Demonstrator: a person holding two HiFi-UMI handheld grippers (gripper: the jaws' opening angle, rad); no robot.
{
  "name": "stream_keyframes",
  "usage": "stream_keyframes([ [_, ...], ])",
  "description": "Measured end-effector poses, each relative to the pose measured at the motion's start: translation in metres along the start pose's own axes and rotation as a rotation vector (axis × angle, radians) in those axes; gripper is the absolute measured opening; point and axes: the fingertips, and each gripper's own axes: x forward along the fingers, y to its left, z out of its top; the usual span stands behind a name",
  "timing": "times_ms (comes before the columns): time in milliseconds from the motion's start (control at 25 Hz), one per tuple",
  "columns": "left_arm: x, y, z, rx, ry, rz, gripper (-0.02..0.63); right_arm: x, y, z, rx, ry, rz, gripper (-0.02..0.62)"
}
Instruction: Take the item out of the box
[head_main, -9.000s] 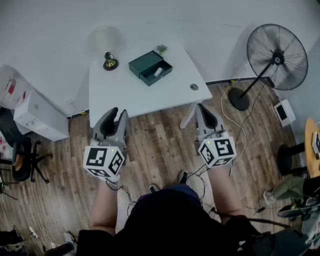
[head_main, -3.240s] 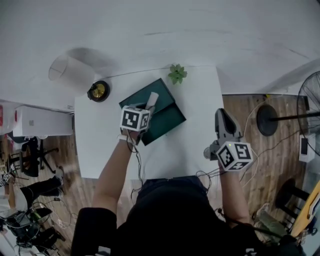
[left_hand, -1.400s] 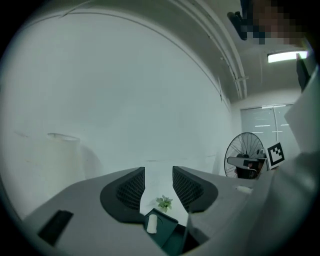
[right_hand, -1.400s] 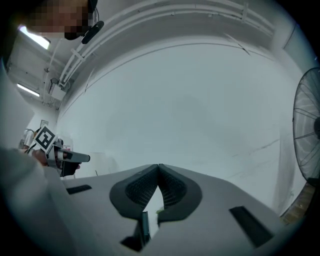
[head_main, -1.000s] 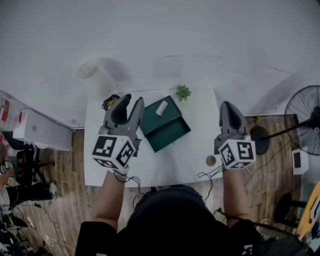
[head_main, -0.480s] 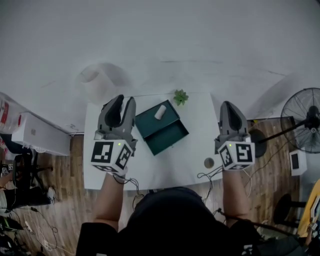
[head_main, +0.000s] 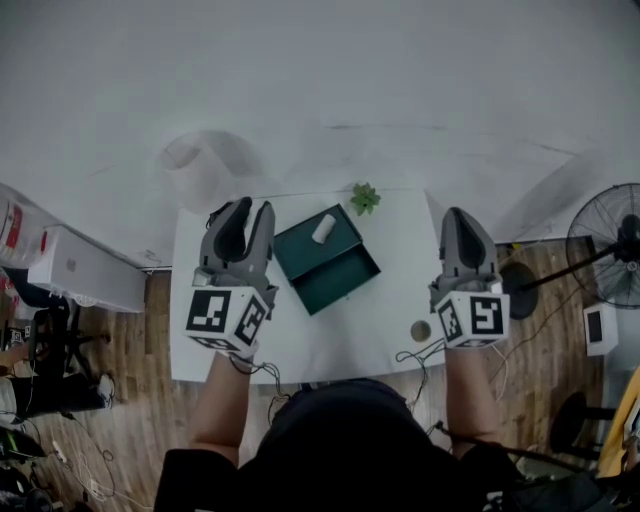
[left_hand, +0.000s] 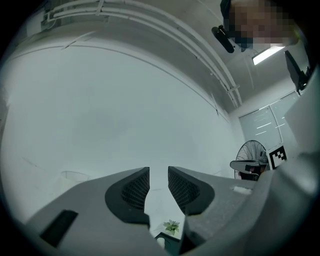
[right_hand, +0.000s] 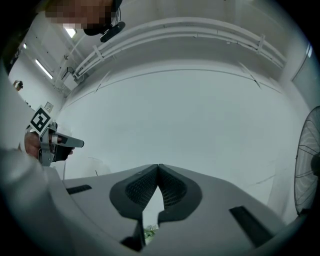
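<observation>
— Where's the item?
— The small white cylinder lies in the open dark green box on the white surface, just right of my left tool.
— And the tools?
— The left tool is closing on nothing, with a narrow gap showing. My right tool is pressed together and empty.

This is looking like a small office or workroom: a white tabletop is standing against a bare white wall, a pedestal fan and a swivel chair are sitting on the wood-plank floor, loose cables are trailing about, and strip lights are glowing overhead.
</observation>
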Motion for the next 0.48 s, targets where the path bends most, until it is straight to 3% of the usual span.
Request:
stream_keyframes([
  [480, 0.002, -0.009, -0.0056, 0.008, 0.007, 0.01, 0.11, 0.0018, -0.0048, -0.004, 0.02, -0.012, 0.021, 0.005],
])
